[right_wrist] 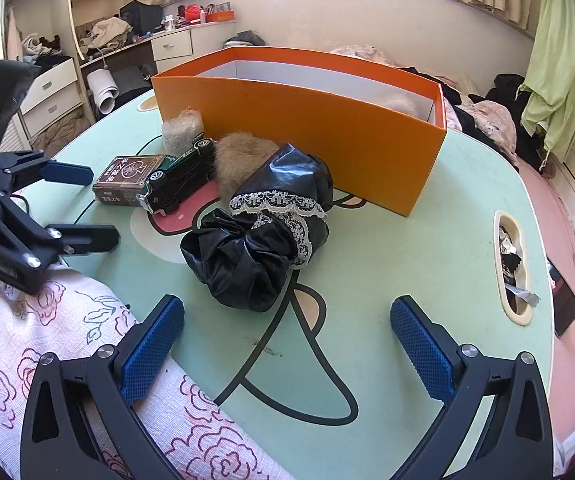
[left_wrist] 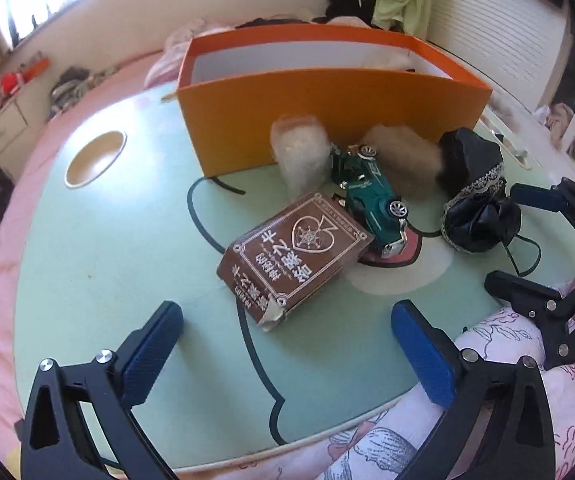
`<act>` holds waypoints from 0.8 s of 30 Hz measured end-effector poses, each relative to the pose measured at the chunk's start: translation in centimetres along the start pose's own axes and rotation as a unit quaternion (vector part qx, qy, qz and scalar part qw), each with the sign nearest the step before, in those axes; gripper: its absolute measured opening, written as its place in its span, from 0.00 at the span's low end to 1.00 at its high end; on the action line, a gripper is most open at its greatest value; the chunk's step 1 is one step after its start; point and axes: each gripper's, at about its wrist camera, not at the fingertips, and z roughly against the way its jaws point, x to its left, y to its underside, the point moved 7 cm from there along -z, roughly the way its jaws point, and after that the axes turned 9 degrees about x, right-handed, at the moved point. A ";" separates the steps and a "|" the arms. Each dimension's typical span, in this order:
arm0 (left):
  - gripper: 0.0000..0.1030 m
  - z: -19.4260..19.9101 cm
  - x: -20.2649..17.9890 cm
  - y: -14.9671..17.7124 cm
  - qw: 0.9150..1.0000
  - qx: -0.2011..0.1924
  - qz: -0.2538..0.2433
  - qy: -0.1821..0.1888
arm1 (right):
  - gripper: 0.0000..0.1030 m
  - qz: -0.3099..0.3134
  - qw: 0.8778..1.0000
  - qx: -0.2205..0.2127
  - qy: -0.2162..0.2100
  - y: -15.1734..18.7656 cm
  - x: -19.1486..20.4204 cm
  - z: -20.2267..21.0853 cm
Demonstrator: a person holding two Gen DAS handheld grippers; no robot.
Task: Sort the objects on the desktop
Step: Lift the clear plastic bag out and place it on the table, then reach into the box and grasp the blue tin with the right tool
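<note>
A brown card box (left_wrist: 295, 252) lies on the green table just ahead of my left gripper (left_wrist: 287, 344), which is open and holds nothing. Leaning on its far side is a green toy car (left_wrist: 371, 196), tipped on its side. Behind them a white fluff ball (left_wrist: 299, 152) and a tan fluff ball (left_wrist: 403, 160) rest against the orange box (left_wrist: 327, 112). A black lace-trimmed pouch (right_wrist: 259, 240) sits ahead of my right gripper (right_wrist: 287, 340), also open and empty. Inside the orange box (right_wrist: 307, 120) something pale and fluffy shows at the far right.
The green table (right_wrist: 407, 240) has a round cup hole (left_wrist: 95, 158) at the left and a slot (right_wrist: 511, 264) with small bits at the right. Floral cloth (right_wrist: 47, 340) covers its near edge. A pink bed surrounds it, and a dark phone (right_wrist: 567, 304) lies at the right.
</note>
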 end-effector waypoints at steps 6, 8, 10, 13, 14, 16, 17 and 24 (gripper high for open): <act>1.00 0.1 0.1 0.0 1.000 -0.002 0.001 0.001 | 1.00 0.000 1.000 0.001 0.000 0.1 -0.1 0.1; 1.00 0.1 0.1 0.0 1.000 -0.002 0.001 0.001 | 1.00 0.000 1.000 0.000 0.000 0.1 -0.1 0.1; 1.00 0.1 0.1 0.0 1.000 -0.002 0.000 0.001 | 1.00 0.000 1.000 0.001 0.000 0.1 -0.2 0.1; 1.00 0.1 0.1 0.0 1.000 -0.002 0.001 0.001 | 1.00 -0.002 1.000 0.003 0.001 0.1 -0.3 0.3; 1.00 0.1 0.2 0.1 1.000 -0.002 0.001 0.001 | 1.00 -0.004 1.000 0.006 0.003 0.2 -0.4 0.4; 1.00 0.1 0.2 0.1 1.000 -0.003 0.001 0.001 | 0.99 -0.004 1.000 0.012 0.000 0.1 -0.4 0.8; 1.00 0.1 0.2 0.1 1.000 -0.004 0.001 0.001 | 0.99 -0.002 1.000 0.006 -0.008 -0.1 -0.6 1.4; 1.00 0.0 0.1 0.2 1.000 -0.007 0.001 0.001 | 0.98 -0.099 0.983 -0.021 -0.154 -8.8 -1.5 5.9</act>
